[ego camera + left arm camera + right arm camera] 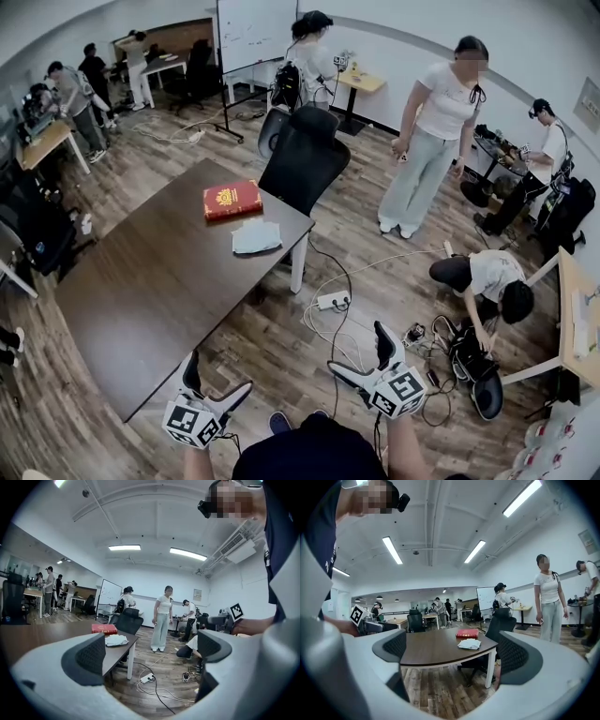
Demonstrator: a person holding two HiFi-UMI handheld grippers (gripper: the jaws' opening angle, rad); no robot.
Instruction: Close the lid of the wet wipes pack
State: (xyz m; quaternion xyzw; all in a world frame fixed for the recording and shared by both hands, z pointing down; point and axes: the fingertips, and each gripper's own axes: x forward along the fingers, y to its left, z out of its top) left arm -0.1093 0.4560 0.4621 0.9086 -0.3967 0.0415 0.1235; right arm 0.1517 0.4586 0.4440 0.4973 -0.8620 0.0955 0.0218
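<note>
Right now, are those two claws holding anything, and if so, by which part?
Nothing is held. The left claw and the right claw both stand open and empty; the wet wipes pack lies untouched on the table.

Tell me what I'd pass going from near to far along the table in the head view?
Left gripper → brown table → wet wipes pack → red book → black office chair → whiteboard.

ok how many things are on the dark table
2: a red book at the far end, and the wet wipes pack just in front of it. Nothing looks hidden.
</note>
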